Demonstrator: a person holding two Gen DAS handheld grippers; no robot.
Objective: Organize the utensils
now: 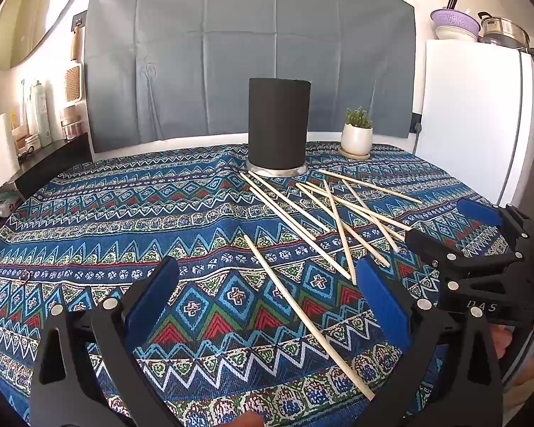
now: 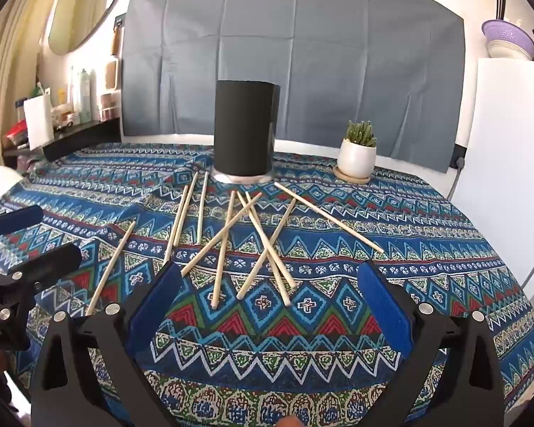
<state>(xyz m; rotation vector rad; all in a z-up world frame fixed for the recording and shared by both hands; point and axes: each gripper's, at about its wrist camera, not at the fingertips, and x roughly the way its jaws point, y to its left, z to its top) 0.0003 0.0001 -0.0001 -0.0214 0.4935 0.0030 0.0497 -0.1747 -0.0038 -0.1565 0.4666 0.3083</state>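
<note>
Closest to you, a single chopstick (image 1: pixel 304 315) lies on the patterned tablecloth (image 1: pixel 106 220), running diagonally between the blue pads of your left tongs (image 1: pixel 267 302). Those tongs stand wide apart and hold nothing; the chopstick lies on the cloth below them, nearer the right-hand pad.

Your right tongs (image 2: pixel 267 302) are likewise spread wide with nothing between the pads. Just ahead of them lies the scattered pile of chopsticks (image 2: pixel 245 238), several crossing one another, with one long stick (image 2: pixel 329 217) angled off to the right and three (image 2: pixel 187 213) lying roughly parallel on the left. The near ends of a few reach into the gap between the pads.

Beyond the pile, the black cylindrical holder (image 2: pixel 244 128) stands upright on its silver base on the table, the far tips of the sticks close to it. A small potted succulent (image 2: pixel 357 153) sits to the holder's right, well apart from the sticks.
</note>
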